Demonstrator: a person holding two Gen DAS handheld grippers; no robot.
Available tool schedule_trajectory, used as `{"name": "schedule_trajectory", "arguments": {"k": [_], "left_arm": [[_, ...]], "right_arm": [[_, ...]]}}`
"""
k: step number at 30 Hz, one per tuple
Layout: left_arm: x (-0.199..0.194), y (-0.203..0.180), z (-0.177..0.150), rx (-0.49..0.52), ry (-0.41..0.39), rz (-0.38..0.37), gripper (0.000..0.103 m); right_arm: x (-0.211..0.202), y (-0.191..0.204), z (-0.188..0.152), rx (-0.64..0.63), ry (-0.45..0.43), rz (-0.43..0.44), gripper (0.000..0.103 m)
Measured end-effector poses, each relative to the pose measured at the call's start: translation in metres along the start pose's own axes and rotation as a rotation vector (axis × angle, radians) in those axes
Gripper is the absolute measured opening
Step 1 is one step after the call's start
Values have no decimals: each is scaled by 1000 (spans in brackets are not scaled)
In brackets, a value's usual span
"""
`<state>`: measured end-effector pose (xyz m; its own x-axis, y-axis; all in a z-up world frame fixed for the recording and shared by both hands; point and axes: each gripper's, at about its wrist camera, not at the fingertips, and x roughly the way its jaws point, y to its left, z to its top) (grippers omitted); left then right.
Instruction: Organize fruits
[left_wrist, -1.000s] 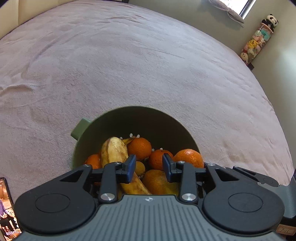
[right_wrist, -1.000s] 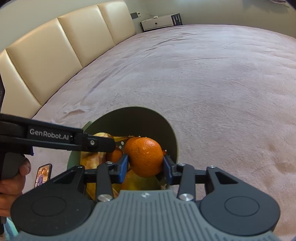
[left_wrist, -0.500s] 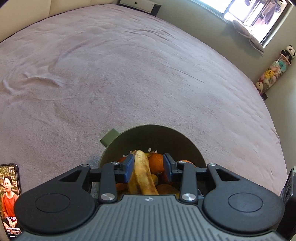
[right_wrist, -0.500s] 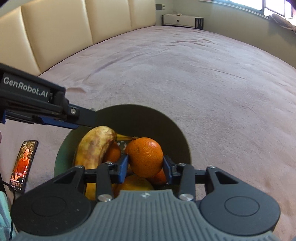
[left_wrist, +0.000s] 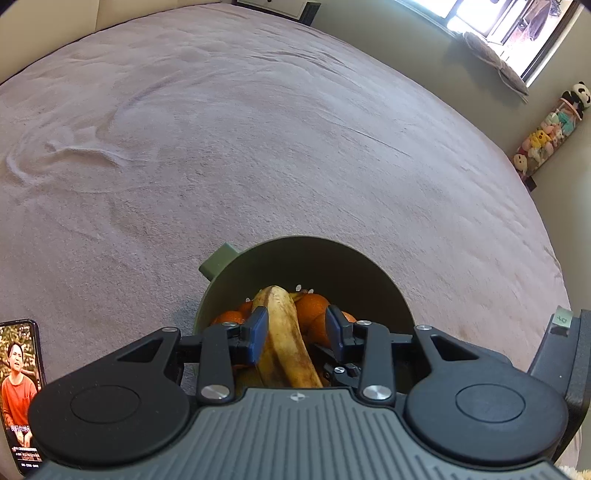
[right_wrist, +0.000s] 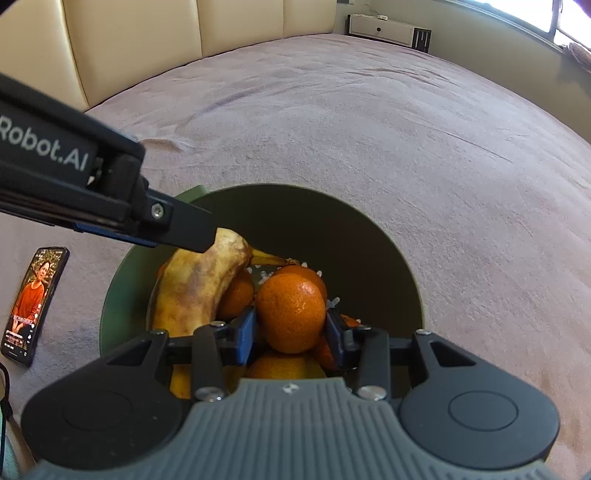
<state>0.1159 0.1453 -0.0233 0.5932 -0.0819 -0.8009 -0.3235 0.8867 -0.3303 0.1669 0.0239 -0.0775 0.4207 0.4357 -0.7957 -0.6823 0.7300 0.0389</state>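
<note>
A green bowl (left_wrist: 236, 266) (right_wrist: 369, 236) on the mauve bed cover holds several oranges (left_wrist: 312, 306) and a brown-spotted banana (left_wrist: 282, 332) (right_wrist: 195, 284). My left gripper (left_wrist: 295, 328) is low over the bowl with the banana running between its fingers. The left pad touches the banana, but a gap shows at the right pad, so it is open. In the right wrist view one of its fingers (right_wrist: 177, 225) lies over the banana's upper end. My right gripper (right_wrist: 290, 332) is shut on an orange (right_wrist: 291, 310) above the fruit pile.
A phone (left_wrist: 20, 387) (right_wrist: 33, 302) with its screen lit lies on the cover left of the bowl. A cream padded headboard (right_wrist: 147, 37) stands far left, a white cabinet (right_wrist: 380, 26) at the back. Plush toys (left_wrist: 546, 136) hang on the right wall.
The left gripper shifted over the banana, which now lies between its fingers. The right gripper rolled and moved across the bowl with the orange still held.
</note>
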Motion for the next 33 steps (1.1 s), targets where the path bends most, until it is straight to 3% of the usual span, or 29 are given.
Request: {"name": "schedule_trajectory", "arguments": {"k": [6,8,13,16,18,24,29,33], "left_arm": [[-8,-6,-3,21,-12,-8,42],[-13,-9,-3,32,-23,-18,42],[-35,-28,-9,108,-100,-55,42],[-50,-39,-13,134,-153,-68,45],[-60,-45,-17,155,-186,-79,45],[-92,-63,-35,225,-318,-68,62],[-111,-72,-50,278,-389,-52,77],[-122,-73,-67,305,-433,-29,85]], "right_arm": [[-11,2,1,-1,-9,-27,41],[-20,3,1,-1,-21,-32,50],[-50,5,3,24,-60,-59,55],[-74,2,0,51,-88,-76,66],[-93,-2,-5,70,-126,-84,67],[-145,-6,-17,92,-198,-148,76],[-179,-6,-33,133,-210,-256,81],[-204,-11,-54,187,-246,-270,93]]}}
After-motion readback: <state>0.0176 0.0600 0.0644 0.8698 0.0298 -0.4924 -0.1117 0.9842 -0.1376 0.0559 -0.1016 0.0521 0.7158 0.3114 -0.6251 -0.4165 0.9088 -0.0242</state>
